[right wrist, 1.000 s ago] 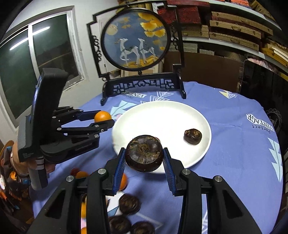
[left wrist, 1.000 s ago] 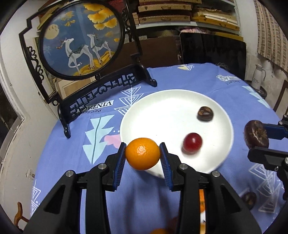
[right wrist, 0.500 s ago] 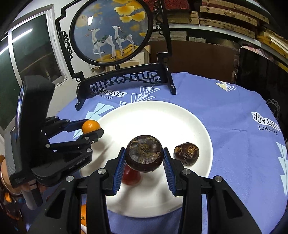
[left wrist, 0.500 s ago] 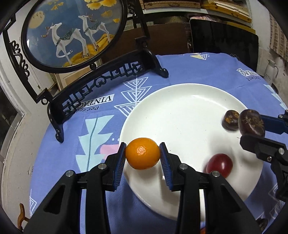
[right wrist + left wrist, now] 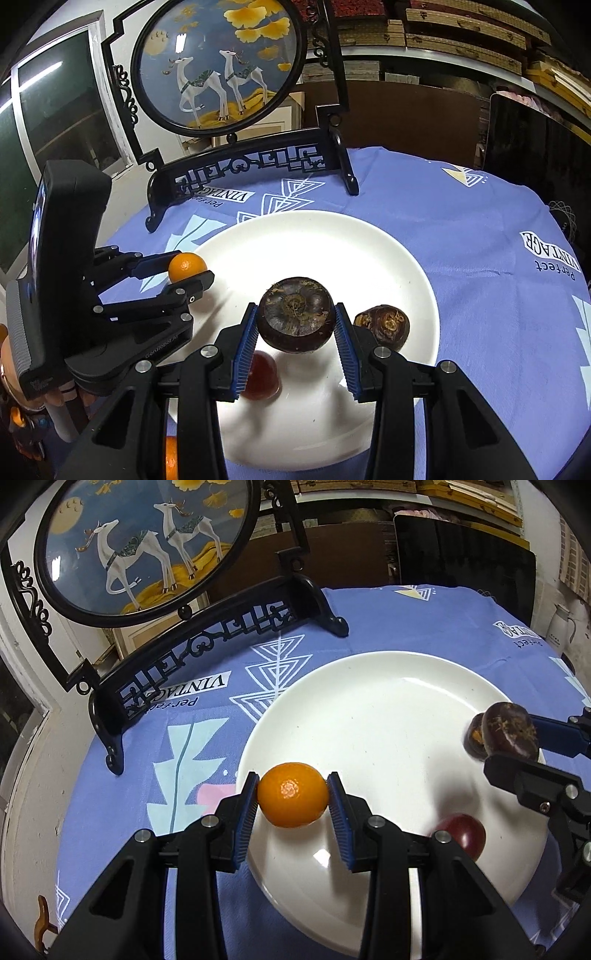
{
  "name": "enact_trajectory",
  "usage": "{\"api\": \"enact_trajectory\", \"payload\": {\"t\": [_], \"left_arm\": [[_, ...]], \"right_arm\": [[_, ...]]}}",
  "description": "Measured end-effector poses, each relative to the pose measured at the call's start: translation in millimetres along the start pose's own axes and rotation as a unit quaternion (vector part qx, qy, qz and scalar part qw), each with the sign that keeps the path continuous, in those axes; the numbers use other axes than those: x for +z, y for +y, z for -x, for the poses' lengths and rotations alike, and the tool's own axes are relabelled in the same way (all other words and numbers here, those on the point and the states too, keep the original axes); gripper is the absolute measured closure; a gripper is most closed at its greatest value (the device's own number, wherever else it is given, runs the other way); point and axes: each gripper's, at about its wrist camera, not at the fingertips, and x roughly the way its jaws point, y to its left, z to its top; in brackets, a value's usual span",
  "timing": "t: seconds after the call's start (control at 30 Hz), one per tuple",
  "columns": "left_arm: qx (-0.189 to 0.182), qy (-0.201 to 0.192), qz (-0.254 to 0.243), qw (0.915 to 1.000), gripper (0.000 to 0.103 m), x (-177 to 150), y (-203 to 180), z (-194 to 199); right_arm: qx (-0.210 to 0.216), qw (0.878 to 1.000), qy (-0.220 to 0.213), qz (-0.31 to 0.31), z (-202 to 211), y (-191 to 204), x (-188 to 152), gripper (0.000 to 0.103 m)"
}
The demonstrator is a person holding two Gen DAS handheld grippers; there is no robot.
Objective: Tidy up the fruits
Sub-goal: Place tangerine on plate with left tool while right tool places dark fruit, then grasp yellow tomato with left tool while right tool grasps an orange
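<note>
The left gripper (image 5: pixel 292 800) has its jaws clamped on a small orange (image 5: pixel 293 794), one blue ribbed pad against each side, and holds it above the near-left rim of the white plate (image 5: pixel 388 716). The right gripper (image 5: pixel 295 332) has its jaws clamped on a dark brown water chestnut (image 5: pixel 296 314), held over the plate's middle. A second water chestnut (image 5: pixel 382 325) lies on the plate just to the right of the held one. A red grape (image 5: pixel 261 376) lies on the plate, partly hidden behind the right gripper's left pad. The plate rests on a worktop covered with a blue printed cloth (image 5: pixel 480 295). A round deer picture on a black ornamental stand (image 5: pixel 251 162) occupies the far side of the cloth.
</note>
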Motion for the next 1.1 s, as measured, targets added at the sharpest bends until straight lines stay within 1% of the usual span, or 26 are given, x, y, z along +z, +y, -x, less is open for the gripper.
{"api": "enact_trajectory", "payload": {"t": [0.03,0.07,0.1,0.13,0.17,0.33,0.37,0.43,0.5,0.67,0.77,0.83,0.93,1.0,1.1], "left_arm": [[0.001,0.004,0.001,1.0,0.066,2,0,-3],[0.0,0.008,0.002,1.0,0.066,3,-1,-5],[-0.002,0.012,0.004,0.9999,0.057,4,-1,-7],[0.0,0.012,0.011,0.9999,0.048,5,1,-7],[0.002,0.007,0.014,0.9999,0.047,4,2,-6],[-0.002,-0.004,0.018,0.9998,0.046,1,10,10],[-0.004,-0.006,0.02,0.9998,0.045,0,12,15],[-0.009,-0.011,0.023,0.9996,0.039,-6,16,28],[-0.006,-0.02,0.018,0.9996,0.037,-13,18,42],[-0.015,-0.048,-0.003,0.9987,0.031,-44,25,88],[-0.025,-0.06,-0.011,0.9978,0.025,-70,33,116],[-0.031,-0.062,-0.017,0.9975,0.023,-87,36,128],[-0.043,-0.056,-0.022,0.9973,0.023,-114,41,143],[-0.047,-0.054,-0.029,0.997,0.023,-133,43,152],[-0.051,-0.052,-0.045,0.9964,0.023,-154,41,162]], "right_arm": [[-0.005,1.0,0.0,-0.001,-2,0,1,0.061],[-0.01,1.0,0.0,-0.002,-3,-1,3,0.056],[-0.015,1.0,-0.002,-0.006,-2,-2,4,0.046],[-0.018,1.0,-0.009,-0.012,0,-3,4,0.045],[-0.017,1.0,-0.015,-0.014,3,-3,5,0.045],[-0.017,0.999,-0.024,-0.013,26,-6,3,0.045],[-0.016,0.999,-0.024,-0.016,31,-7,2,0.044],[-0.015,0.999,-0.023,-0.022,44,-8,-4,0.039],[-0.01,1.0,-0.02,-0.021,58,-4,-14,0.036],[0.014,1.0,-0.012,0.013,107,23,-67,0.03],[0.038,0.999,0.008,0.037,133,45,-112,0.029],[0.058,0.997,0.026,0.054,143,60,-138,0.025],[0.063,0.993,0.053,0.088,147,82,-171,0.024],[0.062,0.99,0.072,0.102,141,92,-185,0.024],[0.077,0.989,0.095,0.087,125,97,-195,0.025]]}}
